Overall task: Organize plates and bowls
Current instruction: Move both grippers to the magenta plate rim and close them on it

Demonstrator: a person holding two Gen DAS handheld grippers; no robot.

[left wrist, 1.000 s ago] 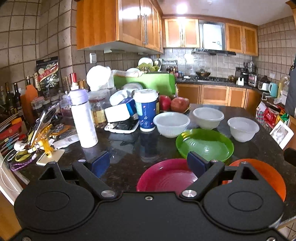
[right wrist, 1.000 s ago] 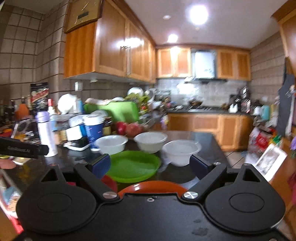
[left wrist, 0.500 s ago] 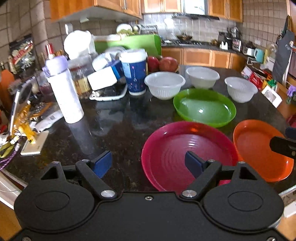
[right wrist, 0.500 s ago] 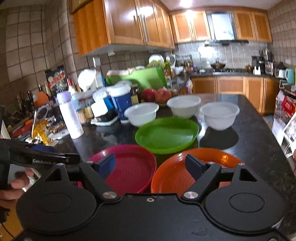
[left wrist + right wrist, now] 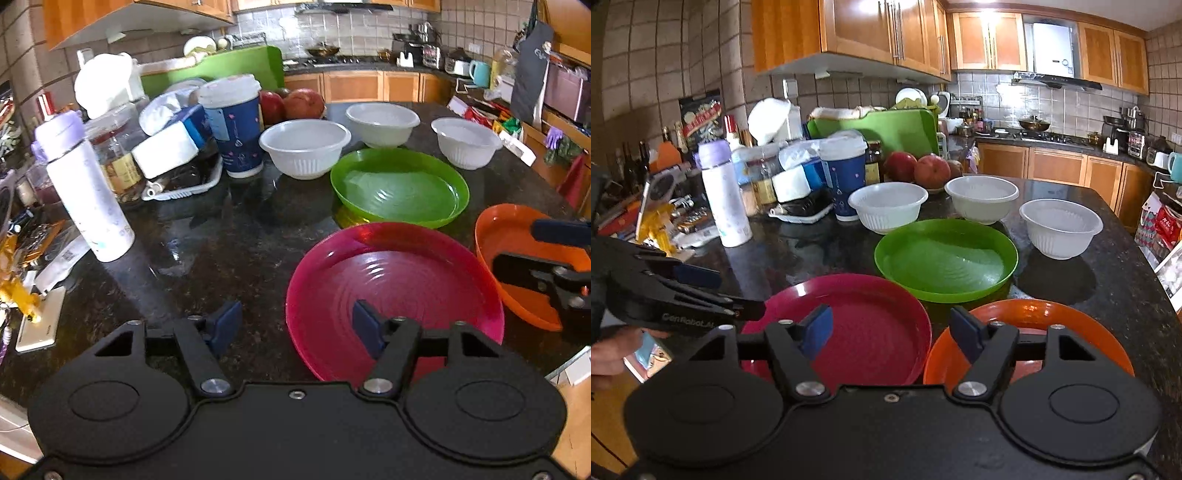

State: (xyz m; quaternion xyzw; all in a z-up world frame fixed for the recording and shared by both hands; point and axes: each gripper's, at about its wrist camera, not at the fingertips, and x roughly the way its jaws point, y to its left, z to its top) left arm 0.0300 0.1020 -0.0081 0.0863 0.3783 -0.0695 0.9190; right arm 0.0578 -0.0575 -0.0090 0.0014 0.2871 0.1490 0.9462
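Note:
On the dark counter a red plate (image 5: pixel 395 295) lies nearest, an orange plate (image 5: pixel 517 236) to its right and a green plate (image 5: pixel 399 188) behind. Three white bowls (image 5: pixel 304 147) (image 5: pixel 382 123) (image 5: pixel 465 142) stand in a row beyond. My left gripper (image 5: pixel 295 325) straddles the red plate's left rim. Its jaws are closing and do not touch the rim. My right gripper (image 5: pixel 890 332) hovers where the red plate (image 5: pixel 849 325) and orange plate (image 5: pixel 1052 314) meet. Its jaws are closing too, the right pad above the orange rim, and they grip nothing.
A white bottle with a lilac lid (image 5: pixel 88 192), a blue paper cup (image 5: pixel 236 129), apples (image 5: pixel 291 103), jars and a green cutting board (image 5: pixel 886 129) crowd the left and back. A phone (image 5: pixel 37 321) lies near the left edge. A person's hand (image 5: pixel 609 354) holds the left gripper.
Both grippers have come forward and down over the plates, and both pairs of jaws have narrowed. The plates and bowls have not moved.

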